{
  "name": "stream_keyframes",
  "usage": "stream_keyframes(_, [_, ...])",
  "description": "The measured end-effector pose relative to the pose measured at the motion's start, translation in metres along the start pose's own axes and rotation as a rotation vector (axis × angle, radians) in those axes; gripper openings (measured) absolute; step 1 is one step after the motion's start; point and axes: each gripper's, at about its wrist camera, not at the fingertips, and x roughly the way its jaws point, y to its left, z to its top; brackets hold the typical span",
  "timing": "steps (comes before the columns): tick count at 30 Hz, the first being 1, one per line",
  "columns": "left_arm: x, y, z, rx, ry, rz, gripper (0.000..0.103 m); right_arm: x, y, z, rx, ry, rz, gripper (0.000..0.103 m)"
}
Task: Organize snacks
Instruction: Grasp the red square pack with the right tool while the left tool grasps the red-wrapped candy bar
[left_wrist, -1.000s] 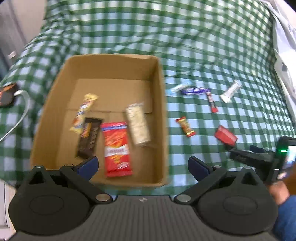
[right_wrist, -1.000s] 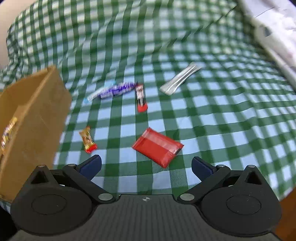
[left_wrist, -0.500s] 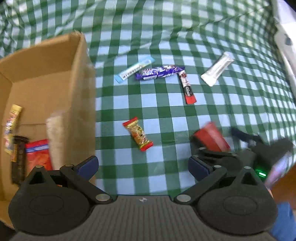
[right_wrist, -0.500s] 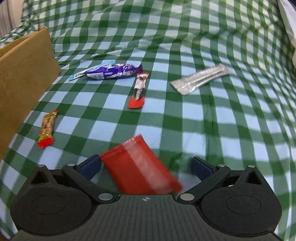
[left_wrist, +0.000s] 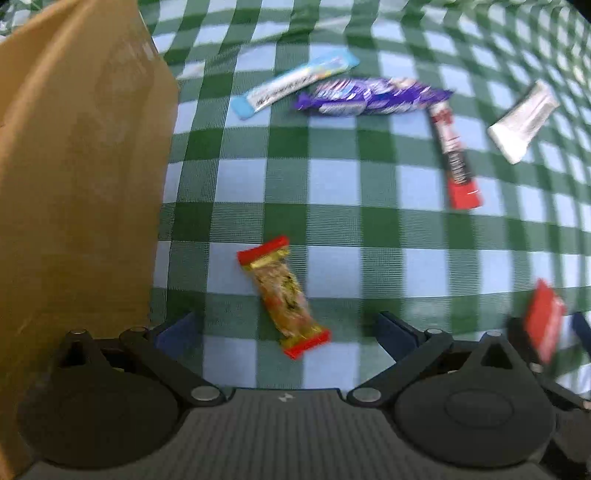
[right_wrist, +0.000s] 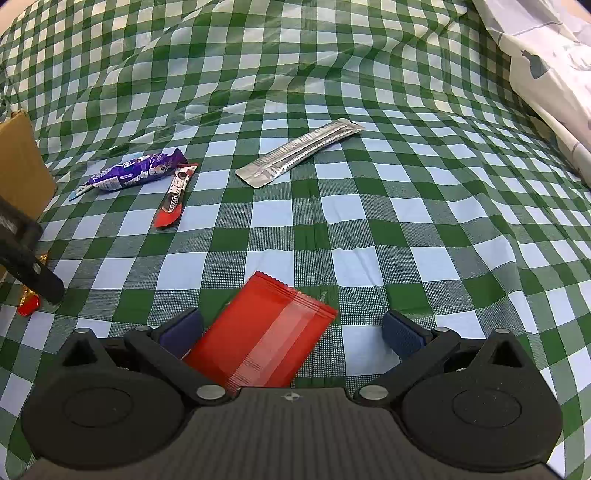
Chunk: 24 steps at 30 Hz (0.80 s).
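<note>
My left gripper is open, its fingers on either side of a small gold snack with red ends on the green checked cloth, next to the cardboard box. My right gripper is open around a flat red packet that lies between its fingers; the same packet shows at the right edge of the left wrist view. Farther out lie a purple bar, a red and black stick, a silver sachet and a light blue stick.
The box wall stands close on the left of the left gripper. A white printed bag lies at the far right. The left gripper shows at the left edge of the right wrist view. The cloth is wrinkled at the back.
My left gripper has swung right from over the box and come down around the gold snack. My right gripper has closed in on the red packet, which now lies between its fingers.
</note>
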Motion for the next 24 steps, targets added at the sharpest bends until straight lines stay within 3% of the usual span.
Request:
stream_keyframes(2, [0.005,0.004,0.000,0.015,-0.021,-0.042,0.103,0.001,0.001,0.000,0.000,0.001,-0.005,0.103])
stream_keyframes(7, [0.003,0.007,0.000,0.009,-0.031,-0.044,0.102,0.002,0.007,0.004,0.015,0.031,-0.012,0.103])
stream_keyframes(9, [-0.005,0.011,-0.002,-0.025,-0.061,-0.033,0.089,0.000,0.011,0.004,0.019,0.045,-0.021,0.103])
stream_keyframes(10, [-0.011,0.014,-0.003,-0.041,-0.081,-0.031,0.068,-0.002,0.013,0.003,0.016,0.053,-0.023,0.103])
stream_keyframes(11, [-0.018,0.017,-0.005,-0.037,-0.096,-0.030,0.036,-0.005,0.015,0.001,0.021,0.059,-0.014,0.103])
stream_keyframes(12, [-0.022,0.016,-0.004,-0.015,-0.103,-0.032,0.021,-0.008,0.017,-0.001,0.029,0.058,-0.006,0.099])
stream_keyframes(13, [-0.024,0.015,-0.003,0.002,-0.099,-0.033,0.019,-0.012,0.020,-0.004,0.030,0.053,-0.011,0.092])
stream_keyframes(15, [-0.029,0.017,-0.004,0.012,-0.095,-0.049,0.019,-0.022,0.028,-0.007,0.006,0.014,0.011,0.047])
stream_keyframes(20, [-0.062,0.020,-0.018,0.057,-0.149,-0.105,0.018,-0.035,0.029,-0.004,0.066,0.014,0.038,0.043])
stream_keyframes(24, [-0.103,0.027,-0.039,0.074,-0.199,-0.174,0.018,-0.073,0.027,0.005,0.140,-0.072,0.044,0.044])
